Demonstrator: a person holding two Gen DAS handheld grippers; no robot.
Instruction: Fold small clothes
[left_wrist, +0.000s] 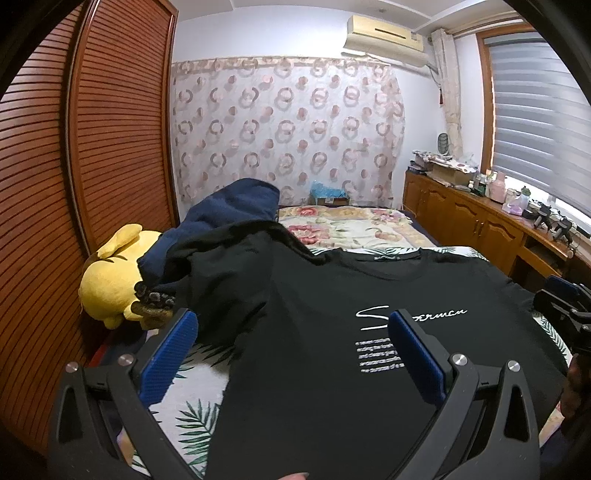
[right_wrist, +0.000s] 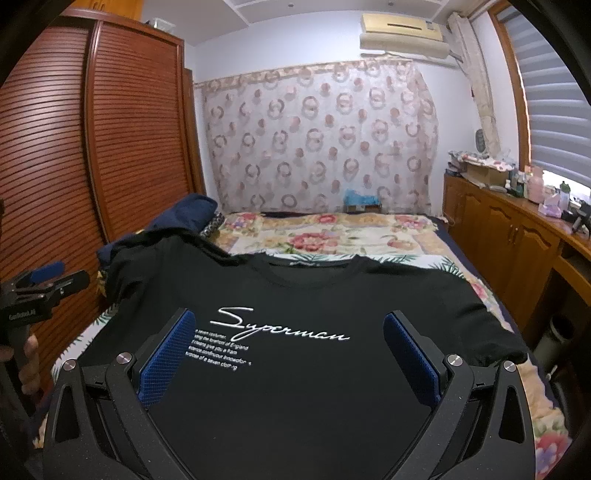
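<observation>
Blue-padded fingers (left_wrist: 168, 354) of the left gripper (left_wrist: 291, 354) stand wide apart and hold nothing, hovering over a black T-shirt (left_wrist: 317, 387) spread front-up on the bed (left_wrist: 192, 410). The shirt's left sleeve, toward 11 o'clock, is bunched against a heap of dark clothes (left_wrist: 229, 206). A yellow plush toy (left_wrist: 110, 280) lies at 9 o'clock beside the louvred wardrobe (left_wrist: 110, 129). At 3 o'clock the right gripper (left_wrist: 565, 302) shows at the frame's edge.

From the right wrist, that gripper's (right_wrist: 291, 354) fingers (right_wrist: 412, 354) are likewise spread wide and empty above the shirt's (right_wrist: 314, 406) chest, framing the white "Superman" lettering (right_wrist: 280, 325). The collar lies toward 12 o'clock, with a floral blanket (right_wrist: 332, 232) beyond. At 9 o'clock a hand (right_wrist: 27, 354) holds the left gripper (right_wrist: 44, 284); whether its fingers are apart cannot be told here.
</observation>
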